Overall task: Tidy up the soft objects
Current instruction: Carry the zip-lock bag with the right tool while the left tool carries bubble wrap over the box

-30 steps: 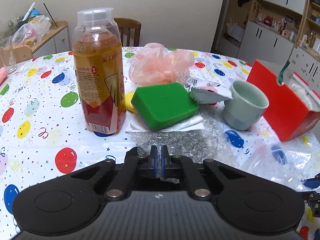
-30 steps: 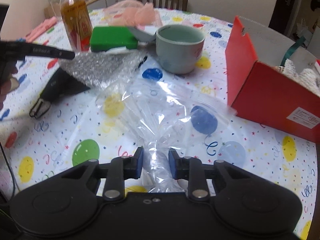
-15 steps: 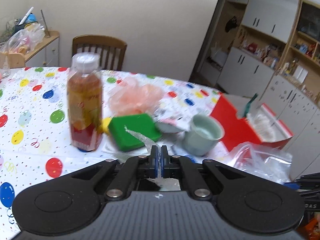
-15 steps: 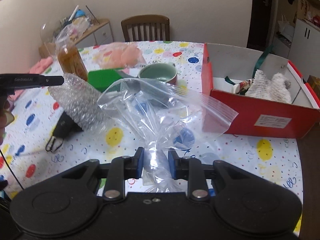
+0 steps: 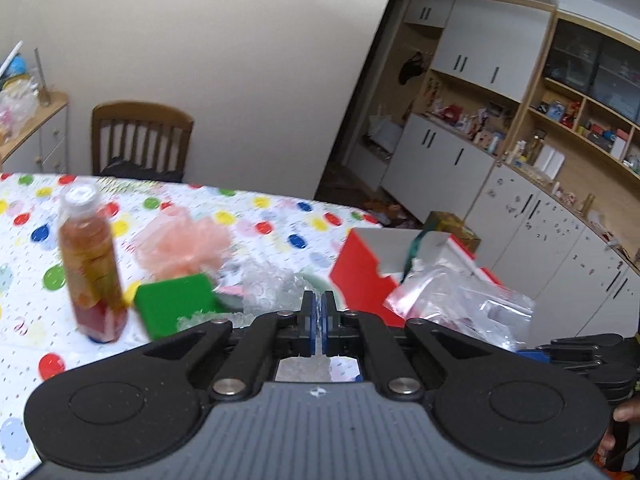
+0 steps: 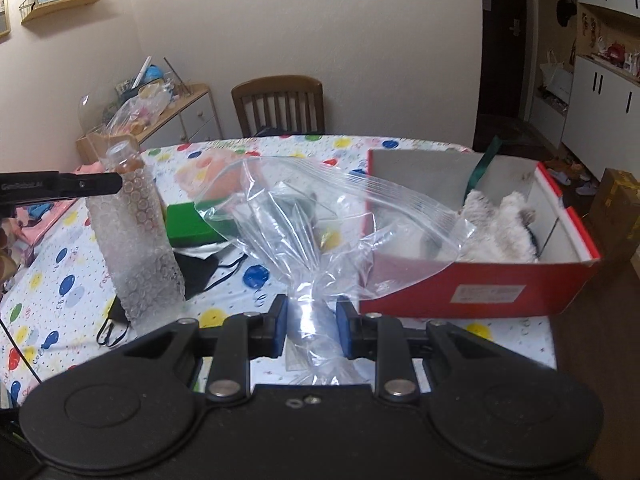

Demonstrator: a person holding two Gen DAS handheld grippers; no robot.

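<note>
My left gripper (image 5: 319, 316) is shut on a sheet of bubble wrap (image 5: 268, 284). In the right wrist view the sheet (image 6: 136, 248) hangs down from that gripper (image 6: 118, 184), above the table. My right gripper (image 6: 311, 330) is shut on the bunched lower end of a clear zip bag (image 6: 320, 216), whose open mouth stands up above the table. The bag (image 5: 452, 300) shows at the right of the left wrist view. A red box (image 6: 480, 280) at the right holds a pale plush toy (image 6: 500, 220).
On the balloon-print tablecloth (image 5: 256, 216) stand a drink bottle (image 5: 90, 264), a green sponge (image 5: 176, 304) and a pink mesh puff (image 5: 184, 240). A black face mask (image 6: 200, 268) lies under the hanging wrap. A wooden chair (image 6: 278, 104) stands at the far side.
Both grippers have risen. The bubble wrap has come up off the table and now hangs from the left gripper. The zip bag has lifted with the right gripper.
</note>
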